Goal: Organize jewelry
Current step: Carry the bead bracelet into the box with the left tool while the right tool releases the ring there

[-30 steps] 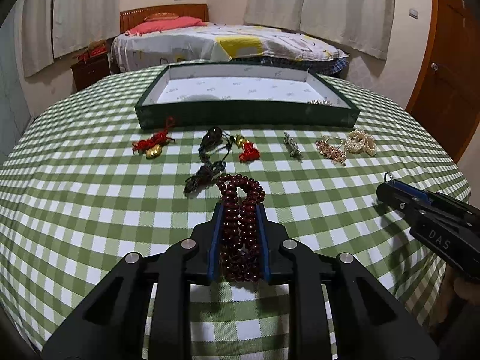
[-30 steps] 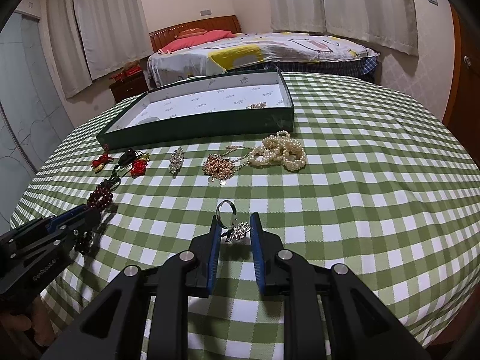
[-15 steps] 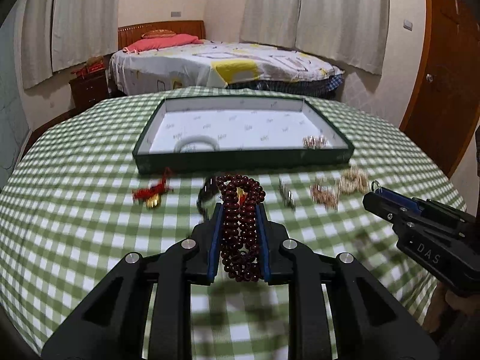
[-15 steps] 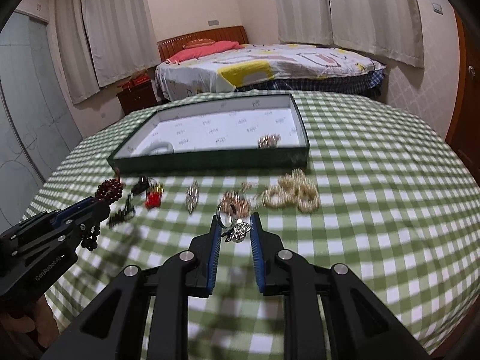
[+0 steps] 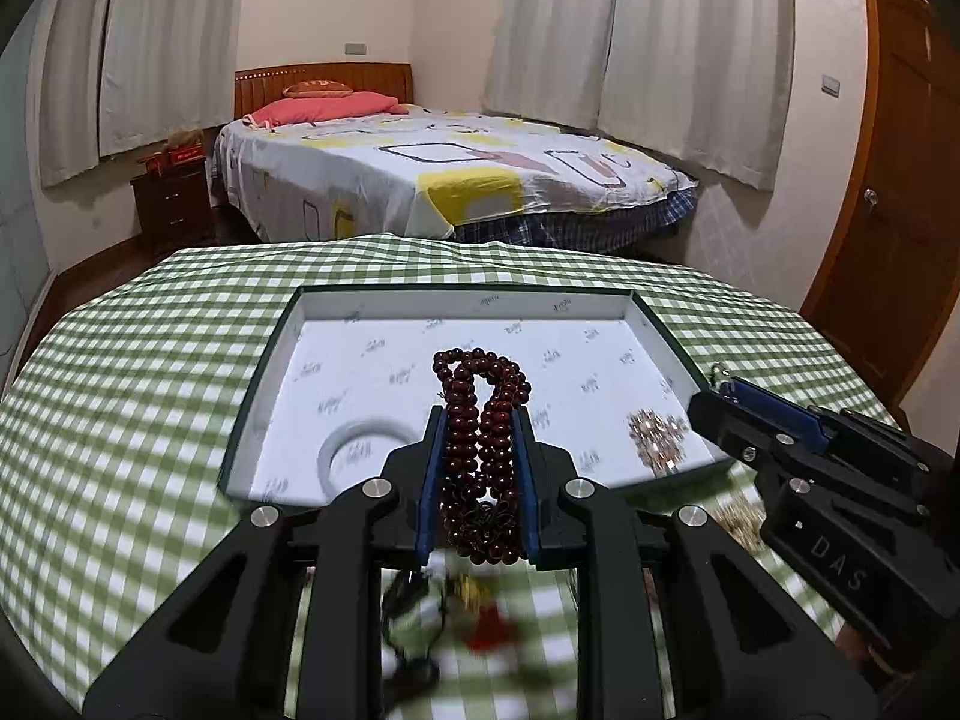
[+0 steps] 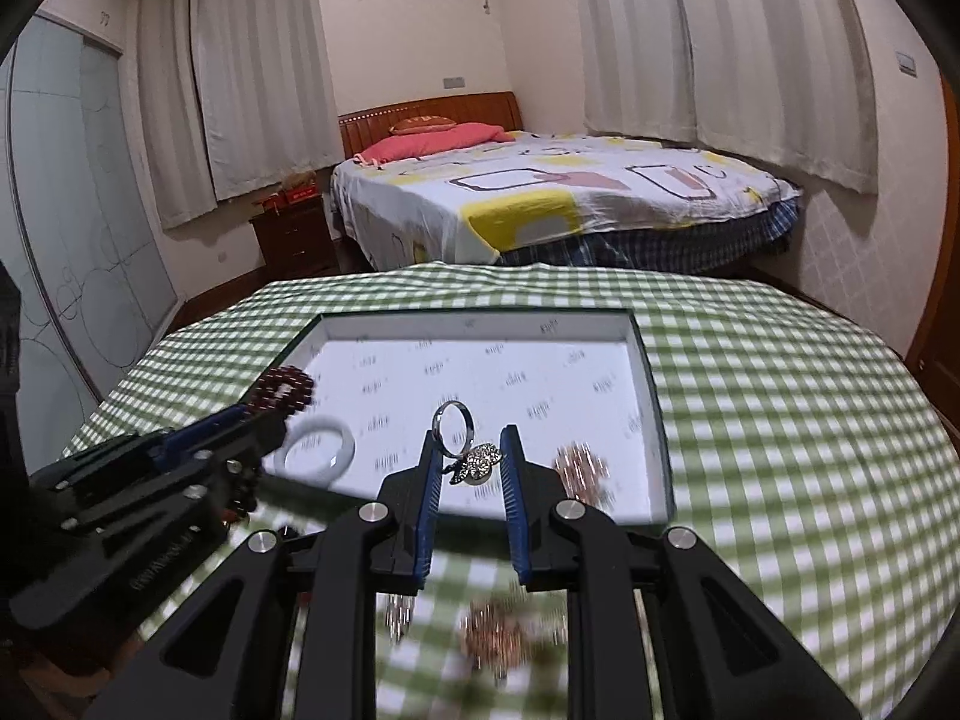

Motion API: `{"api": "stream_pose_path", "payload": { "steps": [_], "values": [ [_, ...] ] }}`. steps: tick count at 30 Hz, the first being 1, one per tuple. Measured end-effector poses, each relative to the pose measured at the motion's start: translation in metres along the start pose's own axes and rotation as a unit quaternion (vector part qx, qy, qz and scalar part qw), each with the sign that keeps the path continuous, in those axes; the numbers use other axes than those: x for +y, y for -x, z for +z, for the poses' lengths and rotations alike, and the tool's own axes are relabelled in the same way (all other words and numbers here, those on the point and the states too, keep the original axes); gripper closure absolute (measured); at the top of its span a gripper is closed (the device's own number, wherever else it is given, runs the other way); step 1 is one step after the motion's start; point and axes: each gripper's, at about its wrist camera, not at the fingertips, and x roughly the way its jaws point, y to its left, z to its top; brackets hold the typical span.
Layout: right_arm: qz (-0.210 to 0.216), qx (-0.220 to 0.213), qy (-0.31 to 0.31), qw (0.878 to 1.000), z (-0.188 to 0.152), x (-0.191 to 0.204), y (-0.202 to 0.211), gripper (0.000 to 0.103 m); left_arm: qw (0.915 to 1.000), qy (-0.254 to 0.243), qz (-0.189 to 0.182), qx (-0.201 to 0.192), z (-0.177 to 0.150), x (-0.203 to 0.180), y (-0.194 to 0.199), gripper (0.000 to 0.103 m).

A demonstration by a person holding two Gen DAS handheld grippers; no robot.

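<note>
A big round table with a green checked cloth [image 5: 150, 372] filled the room in front of the bed. On it sat a flat green box [image 5: 264, 354] with a white floor, lying ahead of both sets of fingers.

The left gripper [image 5: 478, 420] was pinching a long string of dark red beads [image 5: 480, 414]. The beads stuck up past the fingertips in a loop, and the rest hung down behind them. The right gripper [image 6: 467, 450] was pinching a sparkly silver ring [image 6: 454, 423], with the round band poking up between the fingertips and the shiny part squeezed by the blue pads. Both grippers hung over the near wall of the box.

Inside the box, a white bangle [image 5: 363, 447] lay just left of the left fingers, and a small rose-gold chain [image 6: 579, 465] lay just right of the right fingers. More jewelry [image 6: 498, 636] lay blurry on the cloth under the fingers.

I thought the step was to put both pieces in the box. To do it well, each one should go over a bare white spot, away from the bangle and the chain. The fingers should come down low before they let go, so the beads do not spill over the wall and the ring does not bounce or roll. The two grippers were near each other, so they needed room.
</note>
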Motion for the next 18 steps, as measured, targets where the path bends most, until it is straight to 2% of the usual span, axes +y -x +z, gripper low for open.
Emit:
{"api": "stream_pose_path", "payload": {
  "steps": [8,13,18],
  "values": [
    [0.012,0.069,-0.017,0.997,-0.009,-0.011,-0.055,0.083,0.9974,0.003,-0.009,0.072,-0.006,0.002,-0.062,0.082],
    [0.013,0.098,-0.015,0.995,-0.015,-0.014,-0.074,0.083,0.9970,-0.013,-0.008,0.076,-0.009,-0.001,-0.073,0.082],
    [0.013,0.109,-0.011,0.994,-0.015,-0.017,-0.083,0.083,0.9968,-0.022,-0.021,0.074,-0.006,-0.004,-0.080,0.082]
  ]
}}
